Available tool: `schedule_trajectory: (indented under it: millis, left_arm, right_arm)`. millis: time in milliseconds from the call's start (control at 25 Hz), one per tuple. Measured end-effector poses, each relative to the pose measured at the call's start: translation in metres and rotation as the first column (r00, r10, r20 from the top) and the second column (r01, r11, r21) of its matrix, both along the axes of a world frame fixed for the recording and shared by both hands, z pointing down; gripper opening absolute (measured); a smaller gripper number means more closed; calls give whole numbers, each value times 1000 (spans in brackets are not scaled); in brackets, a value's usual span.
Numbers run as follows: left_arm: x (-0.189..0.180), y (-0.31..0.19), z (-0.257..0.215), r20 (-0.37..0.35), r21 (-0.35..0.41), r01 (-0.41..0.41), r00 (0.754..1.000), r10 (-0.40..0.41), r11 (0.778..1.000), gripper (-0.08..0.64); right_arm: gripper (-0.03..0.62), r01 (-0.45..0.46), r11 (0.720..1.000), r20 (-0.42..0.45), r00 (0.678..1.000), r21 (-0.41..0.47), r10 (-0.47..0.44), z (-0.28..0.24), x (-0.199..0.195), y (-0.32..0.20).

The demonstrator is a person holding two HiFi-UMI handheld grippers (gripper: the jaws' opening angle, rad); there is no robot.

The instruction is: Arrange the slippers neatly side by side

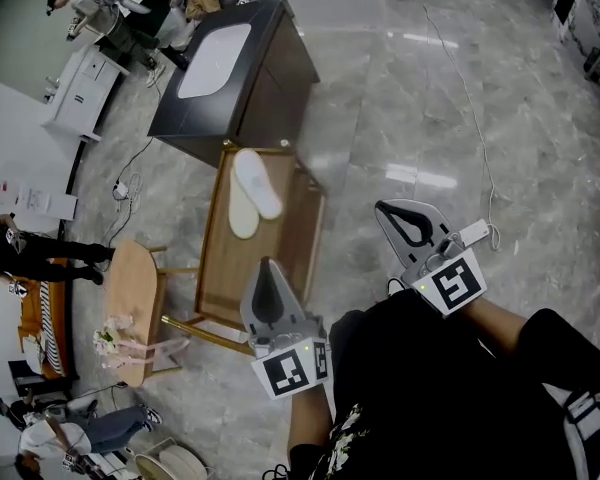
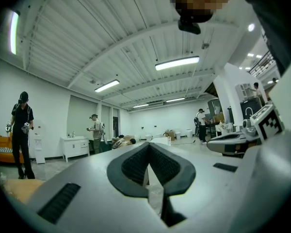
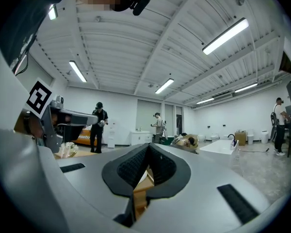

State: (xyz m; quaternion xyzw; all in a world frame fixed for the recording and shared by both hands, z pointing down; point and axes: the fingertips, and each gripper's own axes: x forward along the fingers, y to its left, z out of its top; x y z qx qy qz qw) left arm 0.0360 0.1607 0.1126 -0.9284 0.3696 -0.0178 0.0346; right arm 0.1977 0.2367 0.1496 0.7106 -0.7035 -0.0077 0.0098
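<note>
Far left in the head view, a round pale wooden side table (image 1: 132, 286) stands just beside a long wooden bench with a raised rim (image 1: 212, 268). Two flat white slippers lie toward the bench's far end. The left slipper (image 1: 243, 213) points almost straight along the bench. The right slipper (image 1: 260, 183) lies slantwise, its far end touching or lapping over its partner, so the pair forms a narrow V and is not yet neatly side by side. Both long axes run roughly away from the person, down the bench's length.

The left hand-held gripper (image 1: 269, 271) is held level above the bench's near end, its jaws pressed fully together with nothing between them. To its right, the right hand-held gripper (image 1: 388, 214) hovers over the grey marble-patterned floor (image 1: 460, 88), off the bench's right-hand side, likewise closed tight and empty.

The slippers lie ahead and slightly left of the left hand-held gripper, and ahead and well to the left of the right one. The left hand is therefore the nearer, and it is lined up almost end-on with the slippers' length. The coming reach probably calls for opening the jaws and taking the slanted slipper across its width, then swinging it parallel to its mate.
</note>
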Motion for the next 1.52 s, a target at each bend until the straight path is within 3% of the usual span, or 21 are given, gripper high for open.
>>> schedule_trajectory:
  millis: [680,880,1520]
  left_arm:
    - [3,-15,22,57,-31,93,994,-91,995,2]
    - [8,-20,18,20,-13,72,997,-72,997,2]
    - [26,-98,24,61,-27,96,994,-94,995,2]
  right_arm:
    - [-5,112,993,53,993,-38,-109,25,-2,-28]
    - [-5,128,990,47,991,-55,-125,30,0,-40]
    - [-5,155,986,47,987,-55,-152,25,18,-123]
